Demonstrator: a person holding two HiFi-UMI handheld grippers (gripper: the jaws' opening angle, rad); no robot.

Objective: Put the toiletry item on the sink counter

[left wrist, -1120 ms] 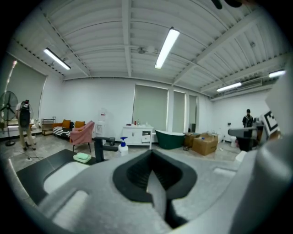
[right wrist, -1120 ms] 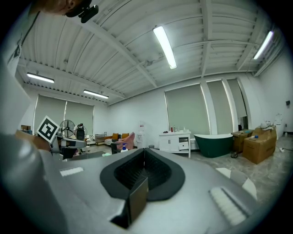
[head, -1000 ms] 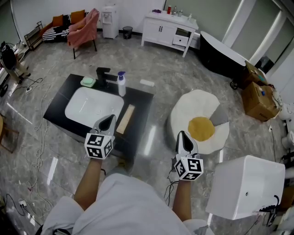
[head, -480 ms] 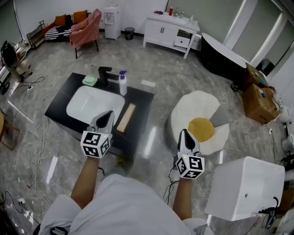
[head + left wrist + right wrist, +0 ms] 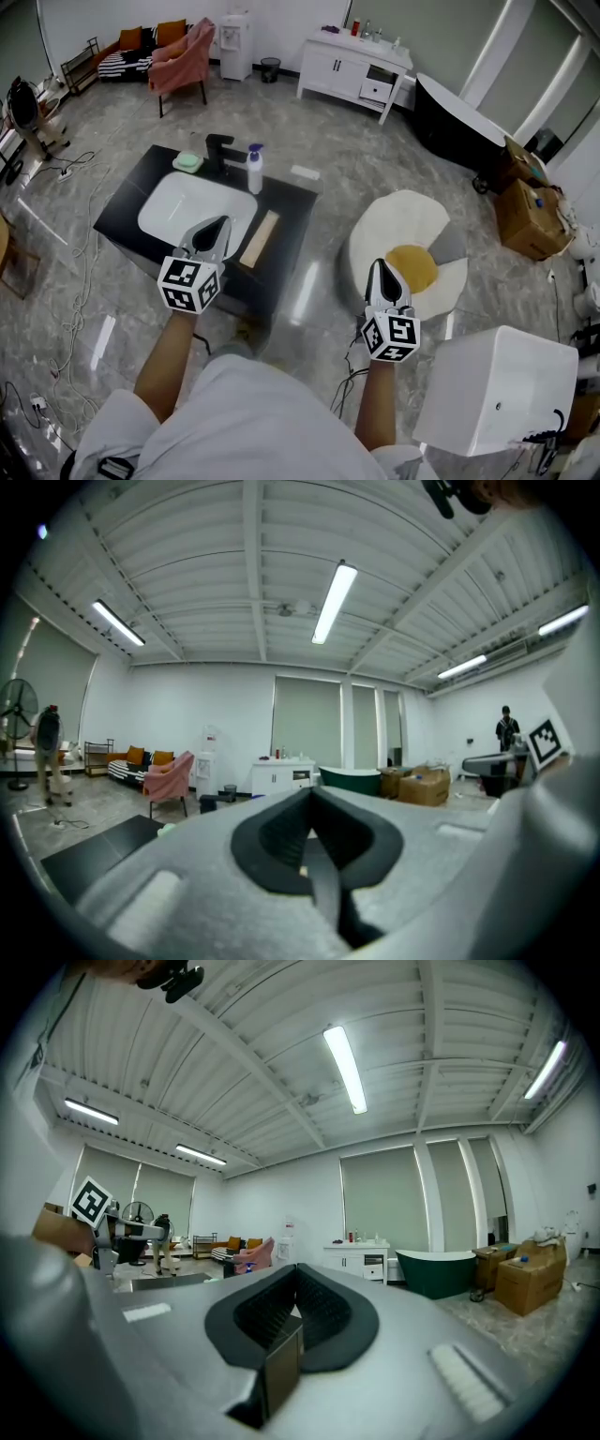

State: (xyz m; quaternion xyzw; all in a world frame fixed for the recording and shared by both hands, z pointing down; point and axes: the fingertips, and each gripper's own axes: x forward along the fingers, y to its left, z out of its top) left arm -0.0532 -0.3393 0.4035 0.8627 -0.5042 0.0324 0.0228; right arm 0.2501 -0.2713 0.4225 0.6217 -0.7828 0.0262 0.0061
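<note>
Evidently clenched and empty, the left tool (image 5: 216, 227) hovers over the counter's (image 5: 287, 212) front edge; the right tool (image 5: 381, 268), likewise clenched, hangs off it.

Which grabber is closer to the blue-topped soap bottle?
Left. The left gripper is at the sink, this side of the bottle; the right gripper is off over the rug.

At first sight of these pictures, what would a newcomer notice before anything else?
Probably the black sink counter with its white basin, upper left in the head view, and what looks like a fried-egg-shaped cushion on the floor to its right. In the foreground, the left gripper and the right gripper point forward, both shut and empty.
</note>
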